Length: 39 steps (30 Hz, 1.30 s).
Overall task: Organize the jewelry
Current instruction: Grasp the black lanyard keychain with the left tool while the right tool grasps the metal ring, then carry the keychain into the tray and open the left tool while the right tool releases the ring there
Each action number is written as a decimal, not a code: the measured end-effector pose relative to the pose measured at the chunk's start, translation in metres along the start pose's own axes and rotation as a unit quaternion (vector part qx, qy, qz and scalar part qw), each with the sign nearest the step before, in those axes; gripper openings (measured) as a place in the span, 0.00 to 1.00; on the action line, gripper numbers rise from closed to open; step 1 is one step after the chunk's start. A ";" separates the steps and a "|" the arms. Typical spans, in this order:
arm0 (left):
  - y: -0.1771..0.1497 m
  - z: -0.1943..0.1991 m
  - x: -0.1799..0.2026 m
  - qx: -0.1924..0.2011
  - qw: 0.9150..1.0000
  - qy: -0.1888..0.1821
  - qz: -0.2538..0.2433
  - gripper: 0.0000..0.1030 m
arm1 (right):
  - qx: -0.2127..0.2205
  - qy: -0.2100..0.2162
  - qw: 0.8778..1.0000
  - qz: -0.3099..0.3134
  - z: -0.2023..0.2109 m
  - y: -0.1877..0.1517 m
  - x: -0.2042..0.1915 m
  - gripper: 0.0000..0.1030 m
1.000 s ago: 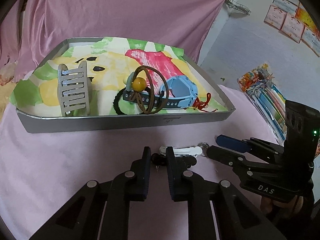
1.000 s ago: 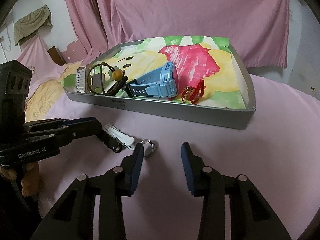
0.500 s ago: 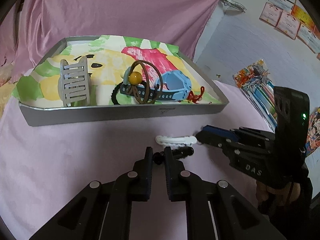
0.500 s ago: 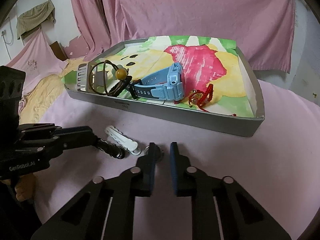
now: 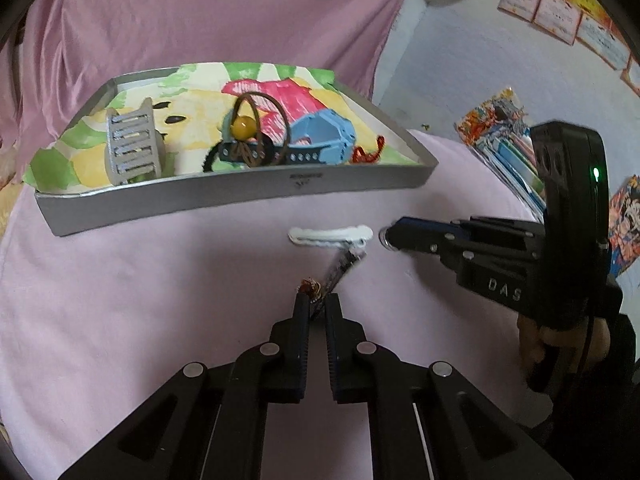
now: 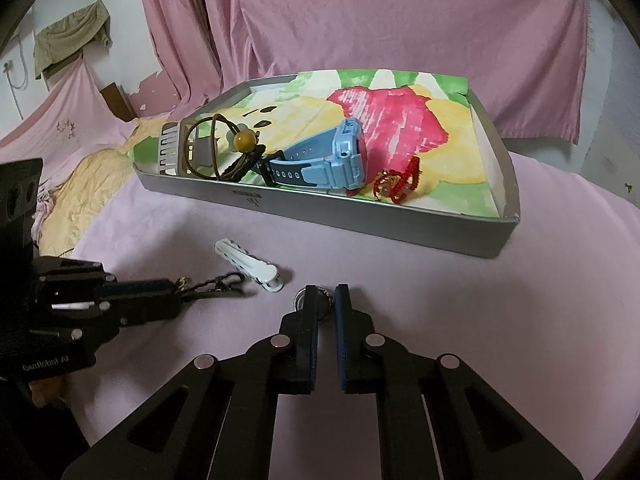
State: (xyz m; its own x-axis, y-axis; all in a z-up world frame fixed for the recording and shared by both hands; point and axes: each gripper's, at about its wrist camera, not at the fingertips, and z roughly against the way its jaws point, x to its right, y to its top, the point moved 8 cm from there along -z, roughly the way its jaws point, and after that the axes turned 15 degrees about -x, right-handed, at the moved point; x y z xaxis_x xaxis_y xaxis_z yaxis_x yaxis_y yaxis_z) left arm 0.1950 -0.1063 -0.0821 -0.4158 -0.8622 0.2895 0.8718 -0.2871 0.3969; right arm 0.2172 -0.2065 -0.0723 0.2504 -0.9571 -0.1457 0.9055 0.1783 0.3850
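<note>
Item: dark hair clip (image 5: 338, 270), slender, with a small brownish ornament at one end. Location: on the pink cloth (image 5: 120, 280), in front of the tray's near wall, its far tip touching the white hair clip (image 5: 330, 236). The left gripper (image 5: 318, 304) is clamped on its ornamented end; the clip looks blurred, probably light and lifting easily. Judged stiff along its length, thin and likely to swivel between the pads, so a hold nearer mid-length would steady it.

Item: metal ring (image 6: 318, 300), small and shiny. Location: on the cloth near the tray's front wall, just beside the white clip. The right gripper (image 6: 322, 296) has its fingers drawn close around the ring; contact looks likely, but a firm hold cannot be confirmed. Judged hard, smooth, very light, prone to slipping or rolling; best pinched across its band.

Item: white hair clip, ridged plastic, lying flat, untouched. Judged light and rigid; grip across the narrow width.

Destination: grey tray (image 6: 360, 216), already holding a blue watch (image 6: 332, 160), a red charm (image 6: 396, 182), a grey claw clip (image 5: 132, 148) and a beaded hair tie (image 6: 240, 142).
</note>
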 end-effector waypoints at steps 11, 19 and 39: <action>-0.004 -0.003 0.012 -0.010 0.999 0.026 -0.015 0.07 | -0.001 0.000 1.000 -0.005 0.002 -0.006 0.002 0.07; -0.008 0.001 0.019 -0.014 0.998 0.063 -0.022 0.04 | 0.005 0.000 1.000 -0.006 0.005 -0.010 0.004 0.07; 0.001 0.032 0.025 0.079 0.997 0.013 0.010 0.02 | 0.047 0.023 0.998 -0.034 0.024 -0.021 0.011 0.04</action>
State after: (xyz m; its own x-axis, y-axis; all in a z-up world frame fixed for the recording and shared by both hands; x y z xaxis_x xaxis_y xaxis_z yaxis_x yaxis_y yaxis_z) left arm 0.1769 -0.1143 -0.0467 -0.3895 -0.8783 0.2773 0.8277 -0.2017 0.5237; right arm 0.1923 -0.2259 -0.0604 0.2073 -0.9542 -0.2159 0.8852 0.0890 0.4566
